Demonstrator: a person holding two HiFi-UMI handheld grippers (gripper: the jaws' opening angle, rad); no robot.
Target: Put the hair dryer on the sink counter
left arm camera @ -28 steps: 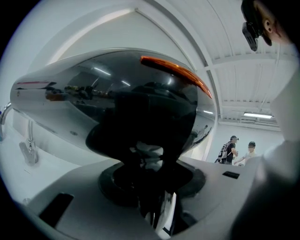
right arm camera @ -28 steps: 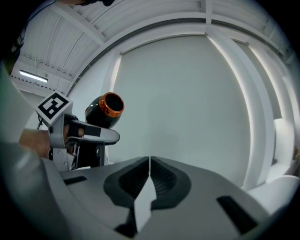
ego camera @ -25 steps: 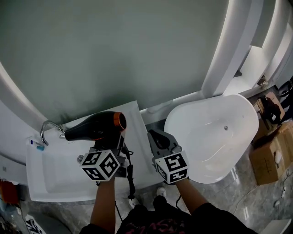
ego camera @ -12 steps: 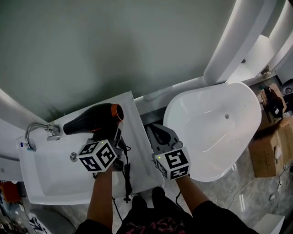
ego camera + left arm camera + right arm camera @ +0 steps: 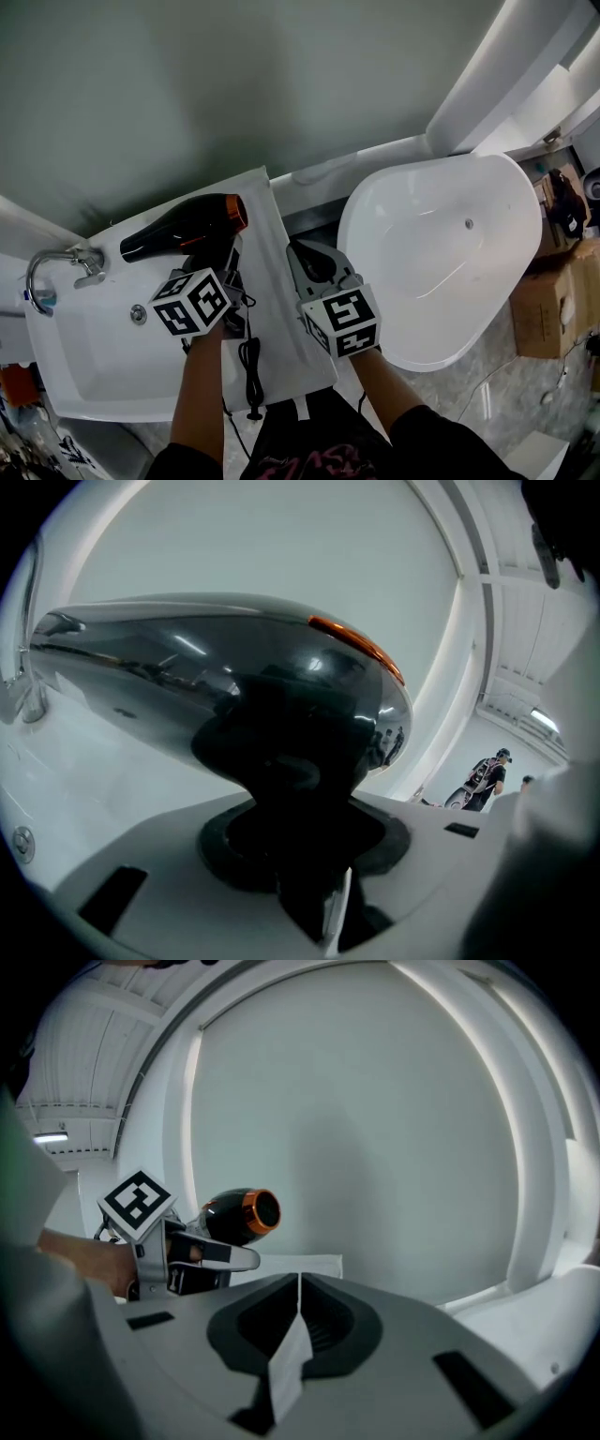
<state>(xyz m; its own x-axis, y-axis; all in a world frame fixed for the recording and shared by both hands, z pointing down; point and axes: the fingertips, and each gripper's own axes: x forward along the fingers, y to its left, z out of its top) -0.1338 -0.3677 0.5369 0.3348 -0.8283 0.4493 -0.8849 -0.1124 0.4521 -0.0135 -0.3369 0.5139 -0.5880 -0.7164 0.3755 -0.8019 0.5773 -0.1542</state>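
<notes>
**Desk:** What's the room, left to right?

**Photographer:** A bathroom seen from above. A chrome faucet (image 5: 58,270) curls at 9 o'clock over a white basin (image 5: 84,361), with the drain (image 5: 139,314) just to its right. The sink counter (image 5: 272,214) runs along the basin's right edge. A grey-green wall (image 5: 234,84) fills 12 o'clock. A white bathtub (image 5: 441,253) sits at 3 o'clock, with cardboard boxes (image 5: 553,305) beyond it on a marbled grey floor (image 5: 506,398).

**Desk:** And the hair dryer?

**Photographer:** The hair dryer (image 5: 183,228) is black with an orange ring. It lies across the basin's far right corner, by the counter. Its slim end points to 8 o'clock, toward the faucet, and its ringed end to 2 o'clock. The left gripper (image 5: 217,267) clamps its handle between both jaws. I cannot tell whether the dryer touches the surface. A black cord (image 5: 250,370) trails down toward 6 o'clock.

**Desk:** The other hand?

**Photographer:** The right gripper (image 5: 305,255) hovers over the counter's right edge, just beside the left. Its jaws are pressed together on nothing and aim at 11 o'clock. Both bare forearms (image 5: 202,398) reach up from 6 o'clock, roughly parallel.
</notes>
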